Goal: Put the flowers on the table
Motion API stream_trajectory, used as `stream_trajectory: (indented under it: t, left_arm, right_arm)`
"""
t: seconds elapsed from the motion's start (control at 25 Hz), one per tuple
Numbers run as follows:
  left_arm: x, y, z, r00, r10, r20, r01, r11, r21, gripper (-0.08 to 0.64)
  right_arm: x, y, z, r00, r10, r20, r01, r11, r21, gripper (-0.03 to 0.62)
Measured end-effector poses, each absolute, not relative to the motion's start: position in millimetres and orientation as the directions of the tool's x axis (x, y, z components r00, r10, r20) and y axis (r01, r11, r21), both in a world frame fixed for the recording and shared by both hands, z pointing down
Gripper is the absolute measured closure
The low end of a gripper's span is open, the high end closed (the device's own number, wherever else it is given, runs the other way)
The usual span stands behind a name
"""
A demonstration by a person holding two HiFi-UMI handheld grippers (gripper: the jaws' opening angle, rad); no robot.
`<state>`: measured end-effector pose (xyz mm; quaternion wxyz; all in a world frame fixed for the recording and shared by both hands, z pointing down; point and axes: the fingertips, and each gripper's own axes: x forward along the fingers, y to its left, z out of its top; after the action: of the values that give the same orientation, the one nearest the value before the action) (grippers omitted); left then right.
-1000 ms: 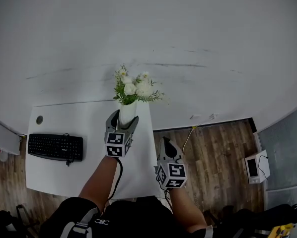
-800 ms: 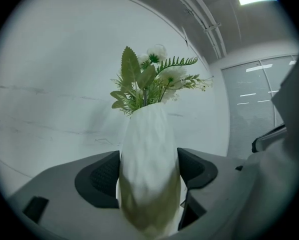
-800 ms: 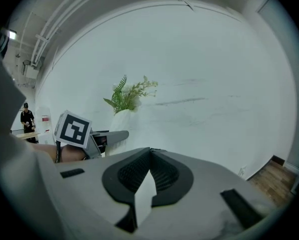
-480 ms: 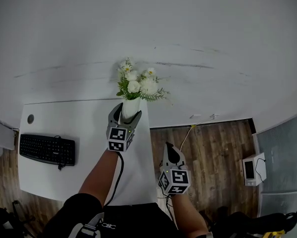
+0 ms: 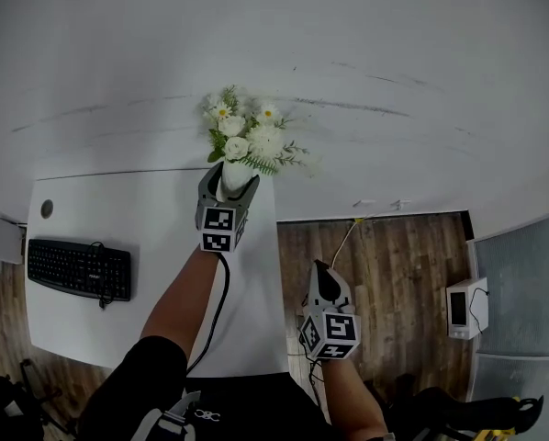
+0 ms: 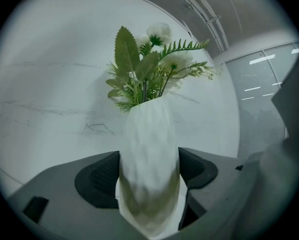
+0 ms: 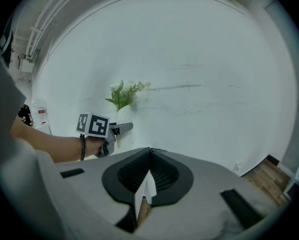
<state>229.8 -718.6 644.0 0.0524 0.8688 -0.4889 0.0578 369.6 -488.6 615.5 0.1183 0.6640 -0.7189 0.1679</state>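
Overhead, the left gripper (image 5: 229,187) is stretched out over the far right corner of the white table (image 5: 118,223), close to the pale wall (image 5: 366,53). Its jaws stand wide apart and are clamped on a white vase (image 5: 236,174), one on each side of the body. In the left gripper view the dark ribbed pads (image 6: 102,176) press against both flanks of the vase (image 6: 149,149), which stands upright between them. A bunch of white flowers (image 5: 247,134) with green fern sprigs rises from the vase's mouth and spreads in front of the wall. In the left gripper view the flowers (image 6: 152,59) fan out above the rim. The vase's base is hidden behind the gripper (image 6: 149,176), so I cannot tell whether it rests on the tabletop or hangs just above it. The right gripper (image 5: 322,274) is held lower and nearer the body, just beside the table's right edge and over the wooden floor (image 5: 403,265). In the right gripper view its jaws (image 7: 149,156) are closed together with nothing between them, pointing towards the wall. That view also shows the left gripper (image 7: 120,128) and the flowers (image 7: 124,94) off to the left. A black keyboard (image 5: 79,269) lies on the left part of the table, well apart from the vase. A thin cable (image 5: 346,246) runs across the floor near the wall, and a small white device (image 5: 460,308) sits on the floor at the right.
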Motion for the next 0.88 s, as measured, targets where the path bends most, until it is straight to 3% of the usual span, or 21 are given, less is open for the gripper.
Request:
stream_trajectory:
  t: [0.88]
  left_arm:
    - [243, -750, 689, 0.468, -0.857, 0.218, -0.876, -0.482, -0.014, 0.189]
  right_arm:
    - [386, -493, 640, -0.099, -0.894, 0.436, -0.993, 0.062, -0.097, 0.588]
